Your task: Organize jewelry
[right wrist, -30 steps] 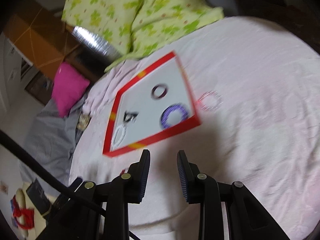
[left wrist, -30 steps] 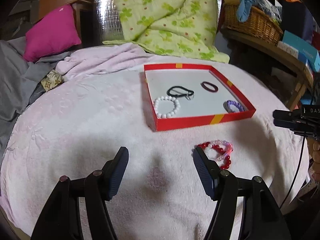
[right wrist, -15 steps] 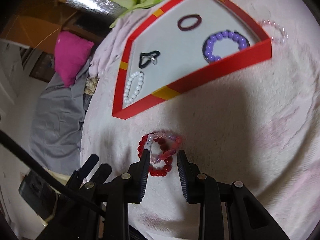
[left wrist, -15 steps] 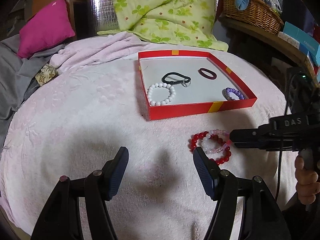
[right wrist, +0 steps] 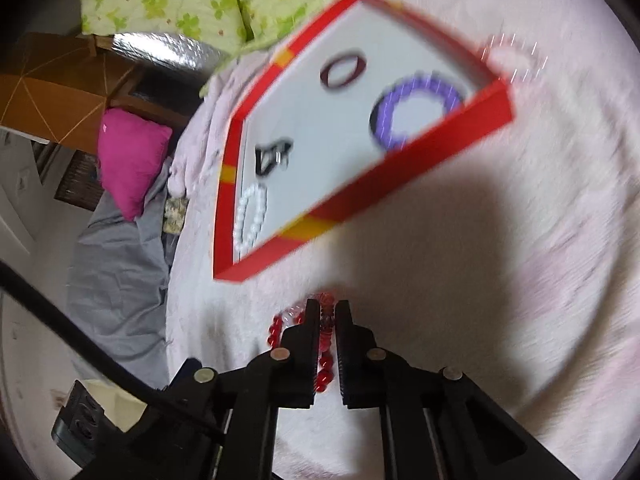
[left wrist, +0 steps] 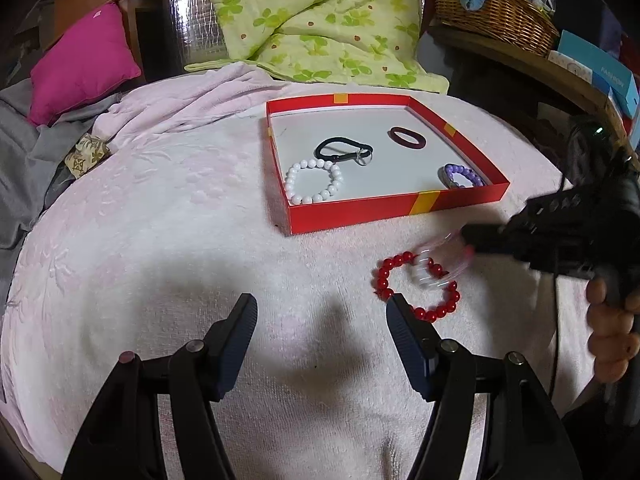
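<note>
While both grippers hang over the pink towel point(left wrist: 160, 240):
Right gripper point(right wrist: 327, 312): fingers nearly together, pinching the blurred pale pink bead bracelet point(left wrist: 440, 258).
Red bead bracelet point(left wrist: 416, 286): on the towel under it, just in front of the red tray point(left wrist: 360, 210).
Left gripper point(left wrist: 322, 320): spread wide, holding nothing.
Tray contents: white bead bracelet point(left wrist: 314, 181), black clip point(left wrist: 342, 150), dark ring point(left wrist: 407, 137), purple bracelet point(left wrist: 460, 174).

Right gripper point(right wrist: 327, 314) advanced onto bracelet pile, jaws narrowed from open to near-closed around pale pink bead bracelet point(left wrist: 438, 258). Bracelet now motion-blurred, partly lifted off red bead bracelet point(left wrist: 416, 286).
</note>
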The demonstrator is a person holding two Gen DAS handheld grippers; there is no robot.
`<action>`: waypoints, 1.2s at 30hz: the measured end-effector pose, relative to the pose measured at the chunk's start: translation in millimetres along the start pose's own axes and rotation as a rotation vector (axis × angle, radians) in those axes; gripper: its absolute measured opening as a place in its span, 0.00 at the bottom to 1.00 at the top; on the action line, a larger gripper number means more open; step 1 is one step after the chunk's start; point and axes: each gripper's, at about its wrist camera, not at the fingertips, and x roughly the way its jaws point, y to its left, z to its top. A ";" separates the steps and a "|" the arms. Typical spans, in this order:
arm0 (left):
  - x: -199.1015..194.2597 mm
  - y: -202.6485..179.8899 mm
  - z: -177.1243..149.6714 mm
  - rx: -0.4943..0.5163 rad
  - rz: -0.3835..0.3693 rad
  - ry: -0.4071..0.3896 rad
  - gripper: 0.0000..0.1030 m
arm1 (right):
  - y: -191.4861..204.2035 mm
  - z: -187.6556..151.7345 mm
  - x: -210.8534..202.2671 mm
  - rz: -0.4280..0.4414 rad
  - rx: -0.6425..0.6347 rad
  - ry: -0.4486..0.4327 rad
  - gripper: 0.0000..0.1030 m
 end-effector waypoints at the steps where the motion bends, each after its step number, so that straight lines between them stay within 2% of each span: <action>1: 1.2 -1.1 -0.3 0.003 0.000 0.004 0.66 | -2.5 2.2 -7.3 -0.010 -0.001 -0.025 0.08; 10: 8.4 -20.7 -2.2 0.061 -0.016 0.025 0.66 | -42.3 18.8 -55.2 -0.127 0.060 -0.121 0.08; 16: 14.7 -32.5 -2.3 0.095 -0.022 0.043 0.66 | -69.9 21.7 -60.1 -0.104 0.150 -0.025 0.12; 21: 20.6 -41.1 -2.6 0.107 -0.036 0.062 0.66 | -76.8 18.8 -70.5 -0.092 0.149 -0.029 0.20; 27: 27.9 -46.5 -4.2 0.107 -0.053 0.089 0.66 | -72.9 17.7 -64.3 -0.091 0.137 -0.016 0.22; 32: 31.2 -42.6 -0.6 0.061 -0.070 0.099 0.66 | -65.3 16.1 -58.2 -0.108 0.109 -0.021 0.22; 36: 30.3 -40.1 3.5 0.029 -0.075 0.092 0.66 | -67.3 20.6 -64.5 -0.090 0.117 -0.028 0.23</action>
